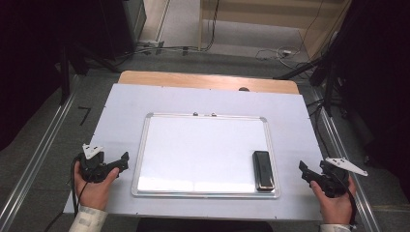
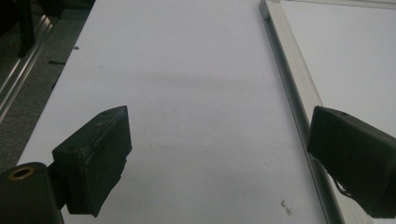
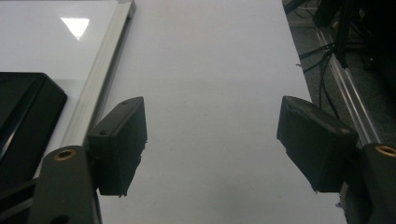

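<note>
A whiteboard (image 1: 203,150) with a silver frame lies flat in the middle of the white table cover. A black eraser (image 1: 263,170) rests on the board's near right corner, also seen as a black eraser (image 3: 23,116) at the left edge of the right gripper view. My left gripper (image 1: 124,160) hovers over the cover just left of the board frame (image 2: 292,88), jaws wide apart with nothing between them (image 2: 219,158). My right gripper (image 1: 303,169) sits right of the board, open and empty (image 3: 212,144), over bare cover.
The white cover (image 1: 121,111) lies on a wooden table (image 1: 208,79). Metal rails (image 1: 38,159) run along both sides of the table. Cables (image 1: 270,53) and dark stands lie on the floor beyond the far edge.
</note>
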A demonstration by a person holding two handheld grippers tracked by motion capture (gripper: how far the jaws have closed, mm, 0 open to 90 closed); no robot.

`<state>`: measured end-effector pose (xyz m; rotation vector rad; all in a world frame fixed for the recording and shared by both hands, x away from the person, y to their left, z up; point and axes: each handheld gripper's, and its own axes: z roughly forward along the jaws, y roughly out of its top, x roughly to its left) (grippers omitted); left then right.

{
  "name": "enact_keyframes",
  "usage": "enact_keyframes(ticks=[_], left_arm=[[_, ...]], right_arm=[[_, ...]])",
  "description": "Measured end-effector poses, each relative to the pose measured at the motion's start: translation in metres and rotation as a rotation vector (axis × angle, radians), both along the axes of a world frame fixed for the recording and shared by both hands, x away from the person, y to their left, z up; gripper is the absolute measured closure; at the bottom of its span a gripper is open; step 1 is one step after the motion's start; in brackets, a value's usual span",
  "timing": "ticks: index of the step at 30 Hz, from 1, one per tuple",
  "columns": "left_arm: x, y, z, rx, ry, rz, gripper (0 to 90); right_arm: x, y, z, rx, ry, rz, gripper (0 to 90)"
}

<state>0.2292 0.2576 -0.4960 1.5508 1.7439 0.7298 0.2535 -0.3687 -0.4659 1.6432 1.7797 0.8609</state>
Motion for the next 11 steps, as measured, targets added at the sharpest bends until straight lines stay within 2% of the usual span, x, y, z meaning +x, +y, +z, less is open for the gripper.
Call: enact_keyframes(ticks=[6,11], left_arm=[[0.0003,-0.0001,-0.0003,0.001,0.001,-0.001,7.0],[0.0009,-0.0011,-0.0006,0.003,0.002,-0.004,7.1]], right_arm=[[0.0029,-0.0064,-0.0044,-0.004,0.010,-0.020,22.8],[0.0082,-0.0016,-0.0101,0.002,0.009,0.000,21.3]])
